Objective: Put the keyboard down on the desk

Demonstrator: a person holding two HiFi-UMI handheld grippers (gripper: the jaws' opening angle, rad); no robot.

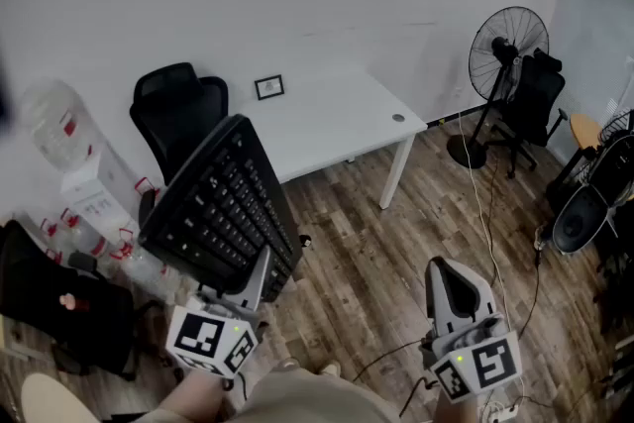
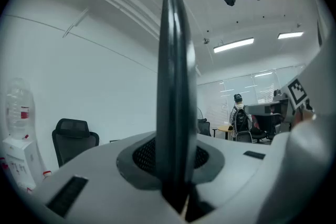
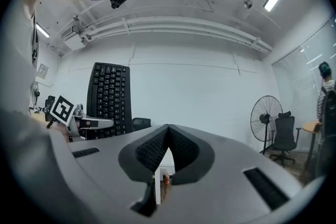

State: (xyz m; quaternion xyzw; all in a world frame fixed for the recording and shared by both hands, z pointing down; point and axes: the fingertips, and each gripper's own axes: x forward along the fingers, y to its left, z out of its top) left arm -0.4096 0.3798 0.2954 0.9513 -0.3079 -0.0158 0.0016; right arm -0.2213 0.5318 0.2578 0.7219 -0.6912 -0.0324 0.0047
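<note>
A black keyboard [image 1: 223,211] hangs in the air, tilted up on its edge, in front of the white desk [image 1: 327,119]. My left gripper [image 1: 256,280] is shut on its near end. In the left gripper view the keyboard [image 2: 173,92] stands edge-on between the jaws. My right gripper [image 1: 451,287] hovers at the lower right over the wood floor, shut and empty, its tips meeting [image 3: 167,128]. The right gripper view also shows the keyboard [image 3: 109,98] and the left gripper [image 3: 79,124] at the left.
A black office chair [image 1: 178,114] stands left of the desk. A small picture frame [image 1: 268,86] rests on the desk's far left. A standing fan [image 1: 500,64] and another chair [image 1: 530,99] are at the right. A water dispenser [image 1: 74,173] and a dark bag [image 1: 59,307] sit at the left. Cables [image 1: 475,183] cross the floor.
</note>
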